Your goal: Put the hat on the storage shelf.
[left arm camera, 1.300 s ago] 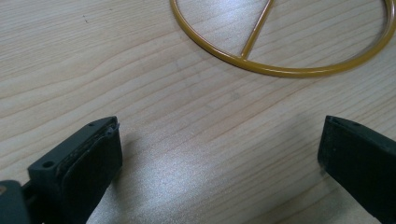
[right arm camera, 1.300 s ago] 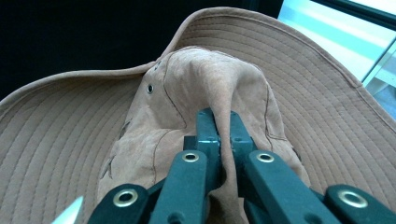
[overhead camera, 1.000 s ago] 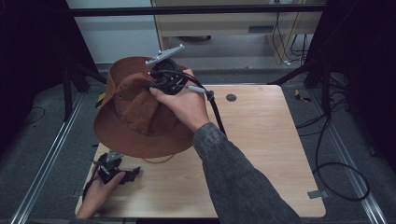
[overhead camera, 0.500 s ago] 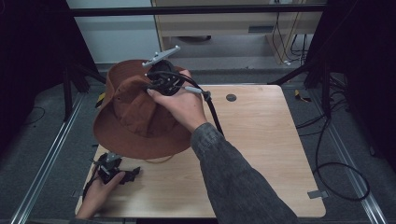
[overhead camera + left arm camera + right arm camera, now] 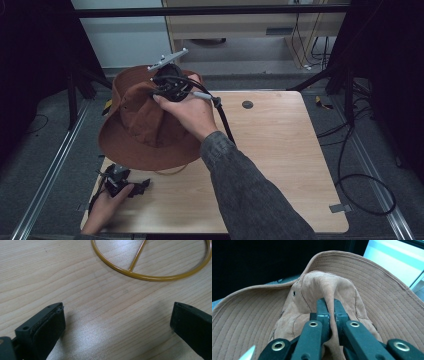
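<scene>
Hat (image 5: 145, 125) crown is pinched by the right gripper (image 5: 331, 305) jaws, apparently mid-lift at upper left; left gripper (image 5: 117, 322) jaws are held wide; placement is needed next.

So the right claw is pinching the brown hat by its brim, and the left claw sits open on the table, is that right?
Not quite. The right claw pinches the brown hat by a fold of its crown, not its brim, as the right gripper view shows. The left claw does sit open on the table.
</scene>
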The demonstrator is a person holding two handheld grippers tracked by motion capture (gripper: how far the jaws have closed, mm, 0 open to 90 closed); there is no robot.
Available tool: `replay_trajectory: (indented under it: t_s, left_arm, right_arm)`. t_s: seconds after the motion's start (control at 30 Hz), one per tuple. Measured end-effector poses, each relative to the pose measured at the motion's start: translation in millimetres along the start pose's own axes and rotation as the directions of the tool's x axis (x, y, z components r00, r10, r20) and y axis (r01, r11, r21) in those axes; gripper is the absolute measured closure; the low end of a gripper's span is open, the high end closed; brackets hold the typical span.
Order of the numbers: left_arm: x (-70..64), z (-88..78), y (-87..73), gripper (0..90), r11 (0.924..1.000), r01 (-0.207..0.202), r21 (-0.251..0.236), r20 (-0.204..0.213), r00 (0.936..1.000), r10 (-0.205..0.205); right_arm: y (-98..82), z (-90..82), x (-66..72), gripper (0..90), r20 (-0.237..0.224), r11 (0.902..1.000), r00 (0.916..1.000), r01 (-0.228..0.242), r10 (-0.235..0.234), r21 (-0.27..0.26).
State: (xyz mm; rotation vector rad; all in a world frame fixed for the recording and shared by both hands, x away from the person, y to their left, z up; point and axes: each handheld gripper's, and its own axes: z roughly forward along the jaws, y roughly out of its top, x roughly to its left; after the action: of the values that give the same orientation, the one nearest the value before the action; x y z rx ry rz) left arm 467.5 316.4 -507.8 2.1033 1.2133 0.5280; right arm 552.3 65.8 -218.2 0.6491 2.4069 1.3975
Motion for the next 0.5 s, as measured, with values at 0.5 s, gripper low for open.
replay_trajectory:
  t_s: [0.5]
  left_arm:
    - [0.0,0.0,0.0,0.0,1.0000,0.000,0.001,0.001,1.0000,0.000]
  right_arm:
    - [-4.5,10.6,1.4,86.5,-0.011,0.9997,0.9999,-0.002,0.002,0.024]
